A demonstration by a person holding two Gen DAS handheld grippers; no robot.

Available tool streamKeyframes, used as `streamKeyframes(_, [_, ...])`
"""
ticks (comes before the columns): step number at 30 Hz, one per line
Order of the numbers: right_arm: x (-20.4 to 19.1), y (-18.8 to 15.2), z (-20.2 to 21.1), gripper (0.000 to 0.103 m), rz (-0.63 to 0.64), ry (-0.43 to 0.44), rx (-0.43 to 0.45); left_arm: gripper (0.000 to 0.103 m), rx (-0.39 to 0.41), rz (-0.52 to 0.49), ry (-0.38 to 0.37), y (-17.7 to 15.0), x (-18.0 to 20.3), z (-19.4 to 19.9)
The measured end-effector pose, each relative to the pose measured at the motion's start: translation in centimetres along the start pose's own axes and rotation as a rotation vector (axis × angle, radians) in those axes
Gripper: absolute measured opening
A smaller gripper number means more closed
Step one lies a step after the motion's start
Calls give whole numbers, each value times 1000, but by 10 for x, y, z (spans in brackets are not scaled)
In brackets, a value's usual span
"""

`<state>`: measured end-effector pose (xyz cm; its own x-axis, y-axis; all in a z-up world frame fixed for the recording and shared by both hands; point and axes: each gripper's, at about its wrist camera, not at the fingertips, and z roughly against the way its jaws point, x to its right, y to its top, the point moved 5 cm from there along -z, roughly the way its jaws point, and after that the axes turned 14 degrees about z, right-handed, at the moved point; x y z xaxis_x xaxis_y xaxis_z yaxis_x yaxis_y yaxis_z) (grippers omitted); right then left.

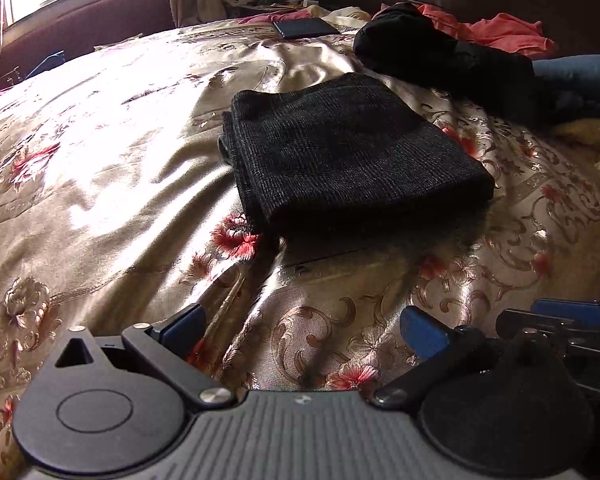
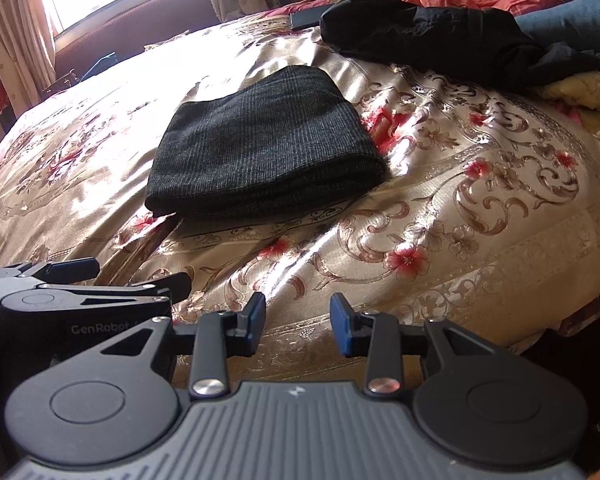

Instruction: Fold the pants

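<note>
The dark grey checked pants (image 1: 348,148) lie folded into a compact rectangle on the gold floral bedspread (image 1: 100,200); they also show in the right wrist view (image 2: 260,144). My left gripper (image 1: 304,328) is open and empty, low over the bedspread in front of the pants. My right gripper (image 2: 298,324) is open and empty, also short of the pants, over the bedspread (image 2: 460,220). The right gripper shows at the right edge of the left wrist view (image 1: 572,316), and the left gripper at the left edge of the right wrist view (image 2: 140,276).
A heap of black clothes (image 1: 440,52) lies behind the pants, with orange-red cloth (image 1: 508,32) and blue fabric (image 1: 580,76) beyond. A dark flat phone-like object (image 1: 304,27) lies at the far side. A window and curtains stand at the back left.
</note>
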<state>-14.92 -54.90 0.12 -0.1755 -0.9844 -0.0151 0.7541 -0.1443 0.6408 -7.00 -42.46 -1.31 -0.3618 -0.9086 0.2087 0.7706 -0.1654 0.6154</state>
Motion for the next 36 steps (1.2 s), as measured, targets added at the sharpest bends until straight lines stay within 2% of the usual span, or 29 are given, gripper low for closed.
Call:
streamKeyframes(9, [1,-3,-2,36,-48,37,-1,103,28,-25,12,1,4,5])
streamKeyframes(17, [-3,7,-4,36,-56,58,21,103,48,-17,18,8,3,6])
streamKeyframes(36, [1,16,-8,37,-55,36,29,103,62,11,32,20,-2,1])
